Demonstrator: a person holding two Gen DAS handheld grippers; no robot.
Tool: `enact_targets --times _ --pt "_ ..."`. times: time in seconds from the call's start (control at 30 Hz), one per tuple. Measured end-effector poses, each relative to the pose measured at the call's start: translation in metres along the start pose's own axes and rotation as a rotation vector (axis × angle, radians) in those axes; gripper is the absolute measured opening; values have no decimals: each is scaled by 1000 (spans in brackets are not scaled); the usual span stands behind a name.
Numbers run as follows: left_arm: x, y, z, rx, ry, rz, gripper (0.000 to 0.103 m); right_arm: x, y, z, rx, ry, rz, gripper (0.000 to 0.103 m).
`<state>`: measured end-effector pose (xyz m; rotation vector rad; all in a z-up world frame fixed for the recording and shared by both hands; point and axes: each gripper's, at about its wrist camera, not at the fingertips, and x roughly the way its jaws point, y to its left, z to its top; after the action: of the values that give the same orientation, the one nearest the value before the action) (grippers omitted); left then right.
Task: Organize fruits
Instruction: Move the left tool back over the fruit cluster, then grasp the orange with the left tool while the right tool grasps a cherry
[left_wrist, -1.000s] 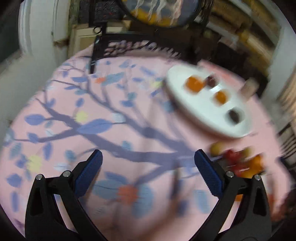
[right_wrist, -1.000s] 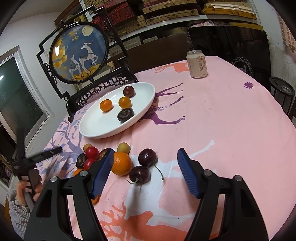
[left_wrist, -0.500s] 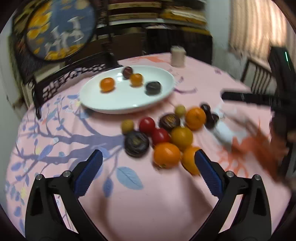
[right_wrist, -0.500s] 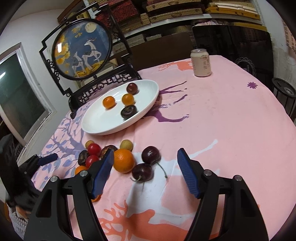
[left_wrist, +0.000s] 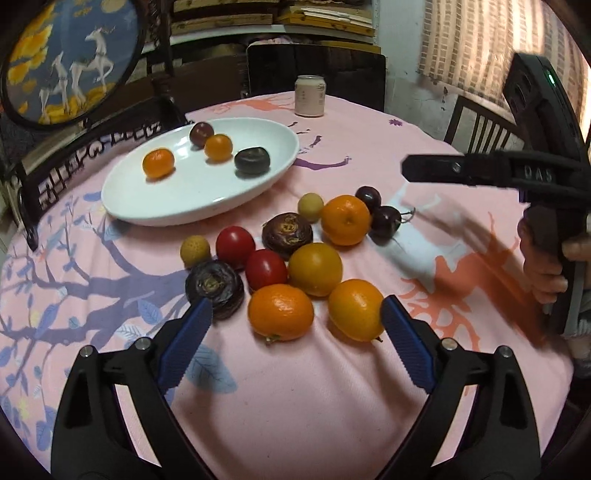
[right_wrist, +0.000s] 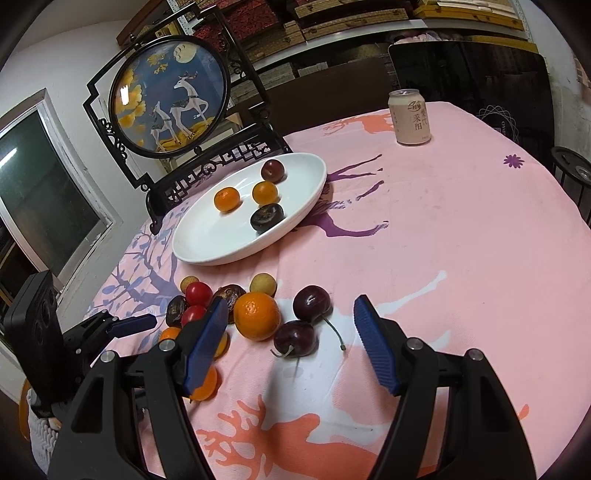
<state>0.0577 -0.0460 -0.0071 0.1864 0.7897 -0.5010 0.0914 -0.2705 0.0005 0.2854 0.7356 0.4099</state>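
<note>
Round table under a pink printed tablecloth. White oval ceramic plate sits toward the far left edge, holding four fruits: a small orange mandarin, a second orange fruit, a dark round plum at the plate's far rim, and a wrinkled dark purple passion fruit.

Loose pile of fruit lies on the cloth just beside the plate's near rim. In it: two red cherry tomatoes, two more wrinkled passion fruits, two small pale yellow round fruits, several oranges, and two dark cherries with stems at the pile's right side, touching each other.

Left gripper, blue-padded, jaws wide apart, empty. It hovers at the pile's near side; two large oranges lie between its fingertips.

Right gripper, same build, jaws also spread, holding nothing. The nearer cherry and a big orange sit between its fingertips.

Pale beverage can stands upright near the far edge, well apart from the fruit. Round framed deer picture on a black stand stands behind the plate.
</note>
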Motion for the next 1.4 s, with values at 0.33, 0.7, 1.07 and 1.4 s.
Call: enact_targets --times 0.33,0.7,1.07,1.4 --pt "-5 10 -2 -46 6 -15 75 -2 1 0 -2 -5 2 71" --pt "-5 25 0 -109 10 -102 59 -4 -1 1 4 -11 3 71" --pt "12 10 -3 -32 58 11 53 -4 0 1 2 -6 4 71" --pt "3 12 -2 -45 24 44 39 10 2 -4 -24 65 0 69"
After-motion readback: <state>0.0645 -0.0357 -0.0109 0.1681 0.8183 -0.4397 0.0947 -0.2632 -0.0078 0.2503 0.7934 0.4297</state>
